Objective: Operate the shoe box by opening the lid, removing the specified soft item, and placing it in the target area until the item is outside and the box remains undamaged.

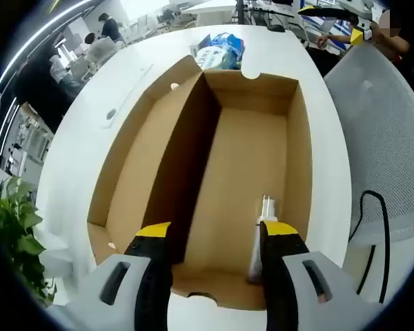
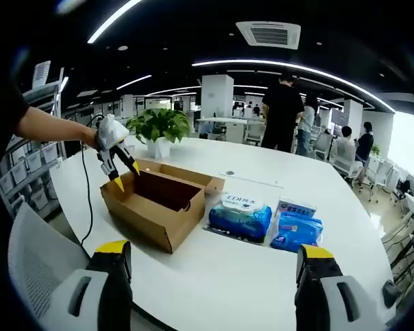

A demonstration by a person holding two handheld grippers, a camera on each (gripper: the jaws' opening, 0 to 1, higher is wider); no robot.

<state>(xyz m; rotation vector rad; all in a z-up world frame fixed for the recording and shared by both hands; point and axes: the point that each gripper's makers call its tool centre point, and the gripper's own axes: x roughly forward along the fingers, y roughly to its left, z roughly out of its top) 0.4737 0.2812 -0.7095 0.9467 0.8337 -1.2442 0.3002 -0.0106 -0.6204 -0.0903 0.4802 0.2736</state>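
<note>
Cardboard box, one of them, sits open on the white table, its lid folded back flat to one side. Two soft packs lie just beside it on the tabletop: a blue-green one next to the box's end, and a smaller blue one beside that. Seen from the left gripper view, the first pack pokes out past the far end of the box. Inside the box I can make out nothing but a thin white strip lying along one wall.

One potted plant stands at the far edge of the table, and several people stand about further off.

Left gripper hangs over the near end of the box, jaws apart, holding nothing; its own view has the yellow tips spread above the box floor. Right gripper hovers well back from the box, jaws wide apart, touching nothing.
</note>
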